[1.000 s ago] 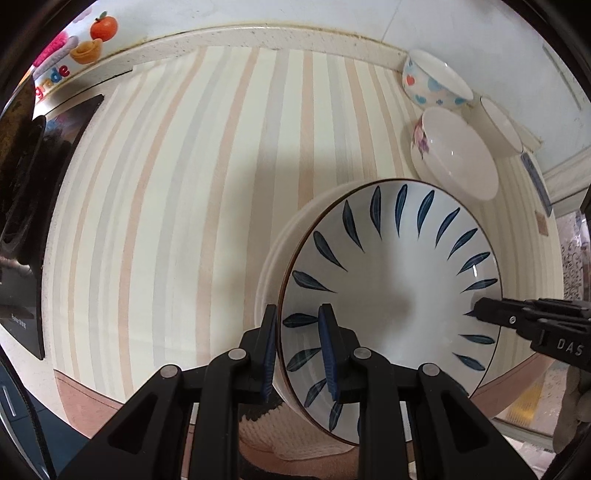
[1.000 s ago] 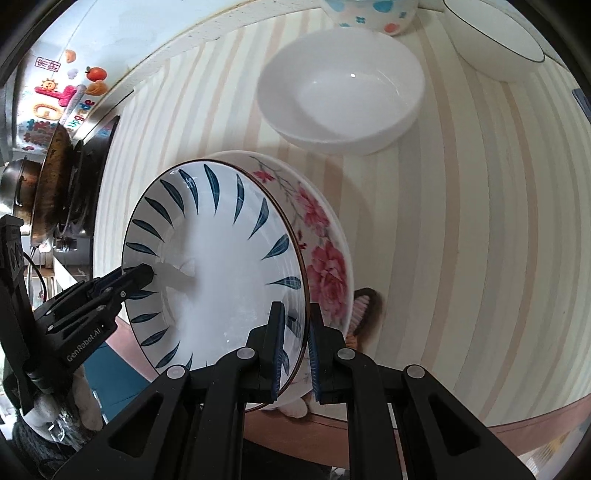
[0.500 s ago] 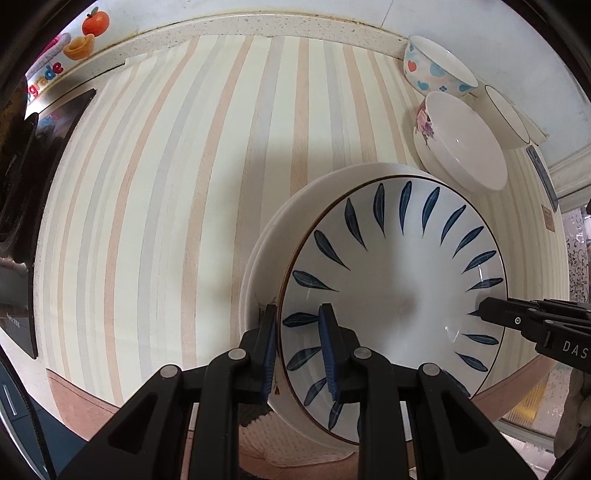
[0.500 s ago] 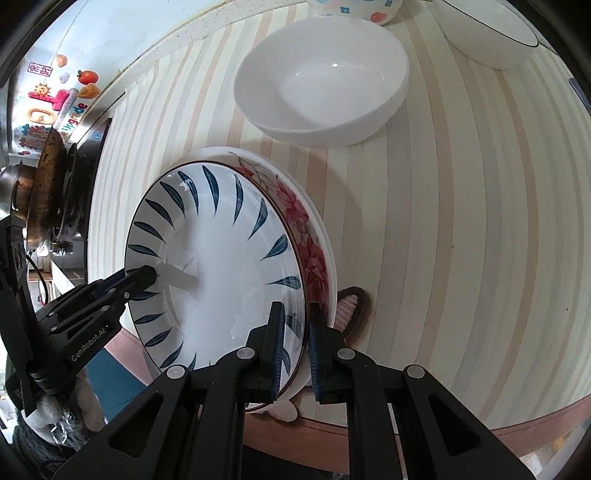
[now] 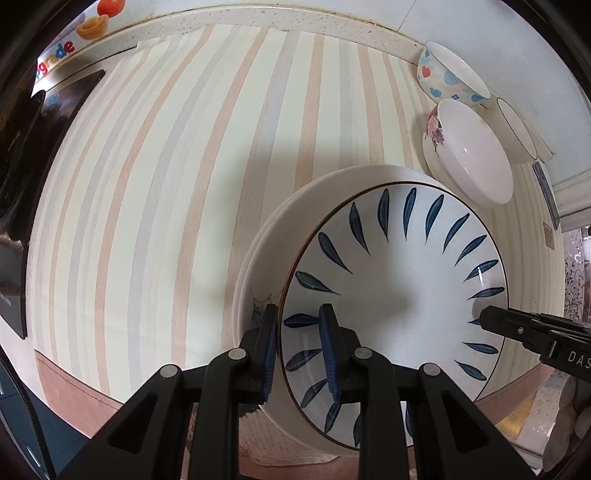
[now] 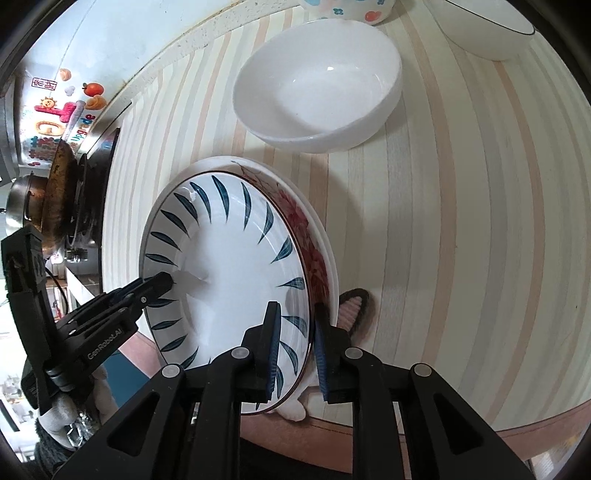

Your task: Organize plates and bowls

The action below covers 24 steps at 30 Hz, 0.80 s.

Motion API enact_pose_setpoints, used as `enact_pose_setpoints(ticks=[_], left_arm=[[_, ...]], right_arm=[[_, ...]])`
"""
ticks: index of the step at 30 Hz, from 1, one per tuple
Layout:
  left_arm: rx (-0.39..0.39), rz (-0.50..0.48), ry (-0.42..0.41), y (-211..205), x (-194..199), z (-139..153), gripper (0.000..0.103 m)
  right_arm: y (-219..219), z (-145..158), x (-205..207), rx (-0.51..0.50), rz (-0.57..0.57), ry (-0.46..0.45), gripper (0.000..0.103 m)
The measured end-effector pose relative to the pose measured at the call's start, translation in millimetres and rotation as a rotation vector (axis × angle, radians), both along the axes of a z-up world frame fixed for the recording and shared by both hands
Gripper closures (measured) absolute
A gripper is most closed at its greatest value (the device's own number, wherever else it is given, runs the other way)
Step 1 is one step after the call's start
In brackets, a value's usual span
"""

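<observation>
Blue-leaf plate (image 5: pixel 399 295) held at both rims: my left gripper (image 5: pixel 297 347) clamped on its near-left edge, my right gripper (image 6: pixel 295 350) clamped on the opposite edge. It sits tilted in the red-flowered plate (image 6: pixel 314 251) beneath, at the front edge of the striped counter (image 5: pixel 166 184). White bowl (image 6: pixel 317 99) just behind the stack; heart-patterned bowl (image 5: pixel 447 74) and a dark-rimmed bowl (image 6: pixel 491 29) near the wall. Stove (image 6: pixel 85 192) off to the left

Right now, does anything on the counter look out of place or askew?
The floral plate juts past the counter's front edge, the blue-leaf plate off-centre on it, each rim side between a gripper's fingers. Nothing looks spilled or damaged.
</observation>
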<state>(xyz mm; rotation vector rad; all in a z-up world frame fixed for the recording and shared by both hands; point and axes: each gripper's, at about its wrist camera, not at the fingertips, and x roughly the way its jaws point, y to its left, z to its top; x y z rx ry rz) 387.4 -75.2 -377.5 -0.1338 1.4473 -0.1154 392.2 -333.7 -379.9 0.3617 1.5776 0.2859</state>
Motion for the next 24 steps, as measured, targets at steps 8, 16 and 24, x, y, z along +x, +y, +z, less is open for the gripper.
enact_pose_setpoints(ticks=[8,16,24], left_arm=[[0.015,0.016,-0.018,3,-7,8,0.083],[0.068,-0.009,-0.107,3,-32,37,0.083],[0.102,-0.05,-0.245,12,-89,100,0.083]], right_arm=[[-2,6,-9,-0.006,-0.006,-0.015,0.08],[9,33,-35,-0.064,-0.025,-0.087,0.069],[42,106,-99,-0.168,-0.034,-0.253,0.038]])
